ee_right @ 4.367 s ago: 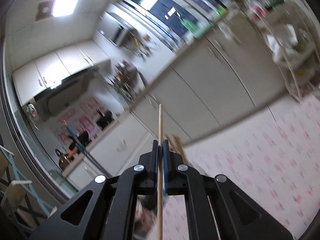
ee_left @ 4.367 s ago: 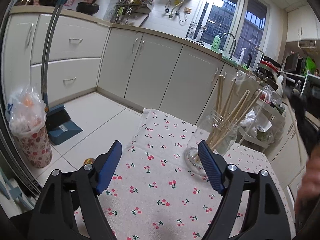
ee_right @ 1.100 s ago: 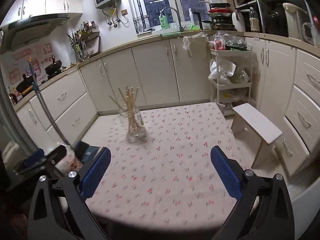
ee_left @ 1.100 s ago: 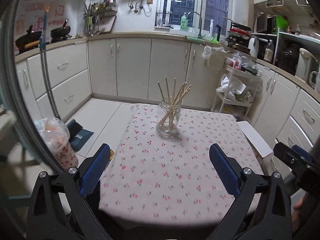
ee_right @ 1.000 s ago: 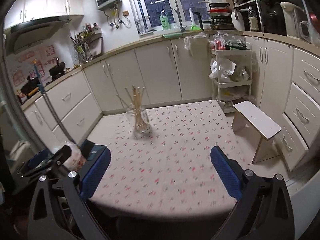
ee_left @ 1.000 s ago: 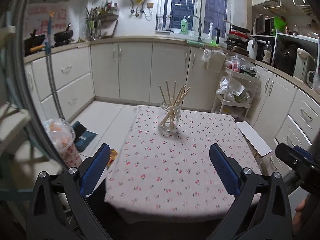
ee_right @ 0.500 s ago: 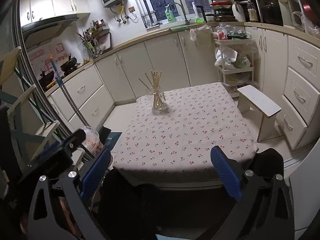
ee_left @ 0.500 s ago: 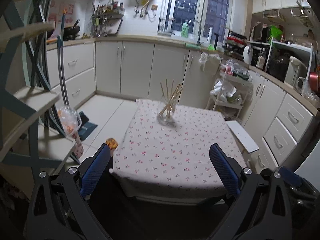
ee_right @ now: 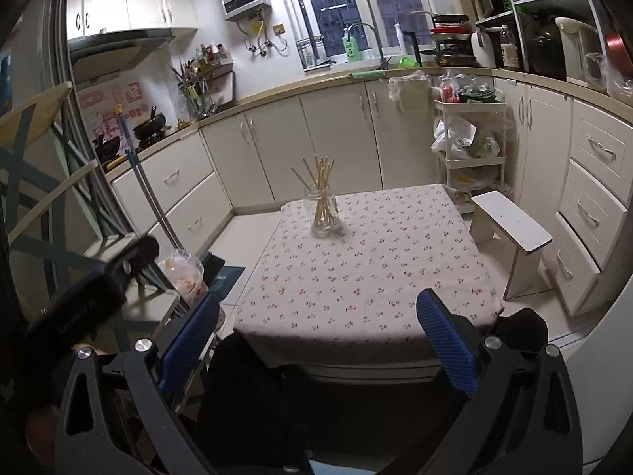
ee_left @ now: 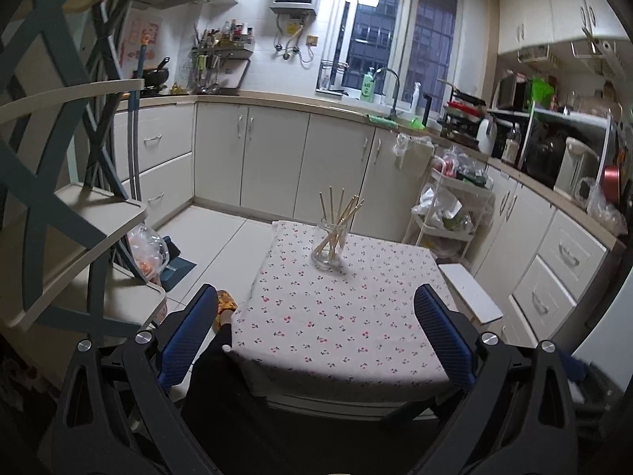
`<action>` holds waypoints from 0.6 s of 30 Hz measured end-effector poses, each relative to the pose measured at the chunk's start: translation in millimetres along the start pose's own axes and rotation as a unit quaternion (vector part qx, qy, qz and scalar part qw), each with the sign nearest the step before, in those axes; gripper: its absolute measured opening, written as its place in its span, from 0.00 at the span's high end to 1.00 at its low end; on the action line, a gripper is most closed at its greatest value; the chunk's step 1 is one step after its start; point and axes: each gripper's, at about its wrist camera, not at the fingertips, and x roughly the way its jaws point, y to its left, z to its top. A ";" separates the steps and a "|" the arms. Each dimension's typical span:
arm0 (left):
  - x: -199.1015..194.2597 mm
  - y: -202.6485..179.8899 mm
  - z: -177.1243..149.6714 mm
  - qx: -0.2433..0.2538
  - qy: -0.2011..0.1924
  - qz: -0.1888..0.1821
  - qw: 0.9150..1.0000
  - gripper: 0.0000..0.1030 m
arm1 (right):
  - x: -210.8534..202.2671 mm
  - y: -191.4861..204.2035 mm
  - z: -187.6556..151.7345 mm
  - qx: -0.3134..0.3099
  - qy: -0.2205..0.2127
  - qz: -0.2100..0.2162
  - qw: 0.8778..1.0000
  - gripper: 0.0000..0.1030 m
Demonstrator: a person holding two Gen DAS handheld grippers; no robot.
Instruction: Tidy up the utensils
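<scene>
Both claws, left gripper (ee_left: pixel 315 336) and right gripper (ee_right: pixel 318 340), gape empty at frame bottom; chopsticks (ee_left: pixel 339 221) fill the centre jar (ee_left: pixel 329 248). Sorting looks finished; nothing remains to fetch.

- You are in a kitchen with cream cupboards (ee_left: pixel 277 158) along the far wall.
- A dark window (ee_left: pixel 399 35) sits above the tap.
- The floor (ee_left: pixel 221 241) has pale tiles.
- A small white stool (ee_right: pixel 510 225) stands on the right.

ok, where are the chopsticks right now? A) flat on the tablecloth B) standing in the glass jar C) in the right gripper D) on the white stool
B: the chopsticks stand bunched in the jar on the table, and both the left gripper and right gripper are open and empty.
</scene>
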 end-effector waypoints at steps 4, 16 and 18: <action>-2.4 -1.7 -1.9 0.002 0.003 -0.004 1.000 0.07 | -8.2 0.7 -1.6 0.001 -0.007 -0.006 1.000 0.07; 0.2 6.3 -1.9 -0.001 0.002 0.020 1.000 0.07 | -13.5 3.1 -0.1 -0.004 -0.016 -0.012 1.000 0.07; 1.4 4.7 -2.2 0.006 0.004 0.020 1.000 0.07 | -14.1 1.4 0.5 -0.003 -0.019 -0.013 1.000 0.07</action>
